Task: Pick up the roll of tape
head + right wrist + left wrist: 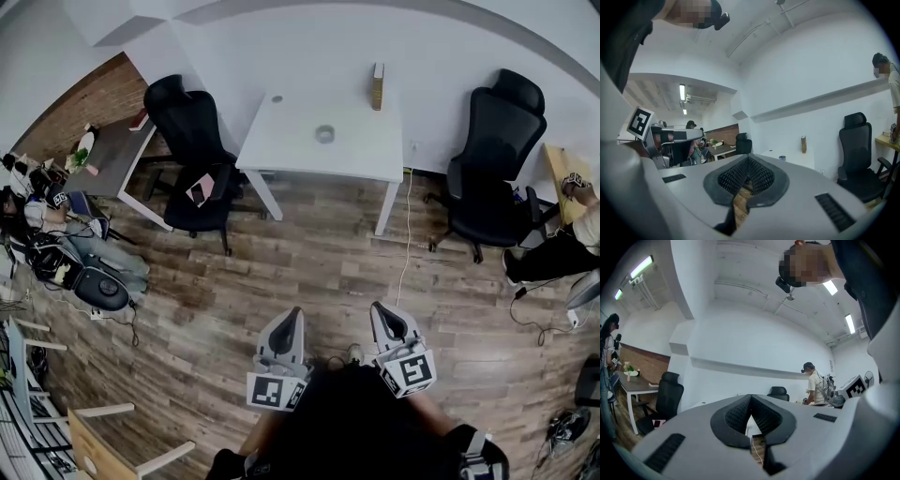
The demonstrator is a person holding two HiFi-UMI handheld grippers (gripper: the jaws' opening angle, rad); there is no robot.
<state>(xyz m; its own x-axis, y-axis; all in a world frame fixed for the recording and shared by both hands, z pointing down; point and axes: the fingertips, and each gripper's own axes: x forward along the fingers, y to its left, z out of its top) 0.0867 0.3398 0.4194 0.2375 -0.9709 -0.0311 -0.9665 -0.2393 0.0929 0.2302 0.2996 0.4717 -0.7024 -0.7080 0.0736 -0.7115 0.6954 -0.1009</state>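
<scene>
The roll of tape (324, 133) is a small grey ring lying flat on the white table (291, 141) across the room, far ahead of both grippers. It also shows as a tiny dark ring (782, 158) on the tabletop in the right gripper view. In the left gripper view I cannot make it out. My left gripper (294, 312) and right gripper (378, 307) are held side by side over the wooden floor, pointing level toward the table. Both have their jaws together with nothing between them (750, 401) (748, 161).
A tall brown box (378, 86) stands at the table's far edge. Black office chairs (197, 141) (497, 159) flank the table. A white cable (405, 234) runs across the floor. A wooden desk (112, 155) and clutter sit at left; a person (572, 234) at right.
</scene>
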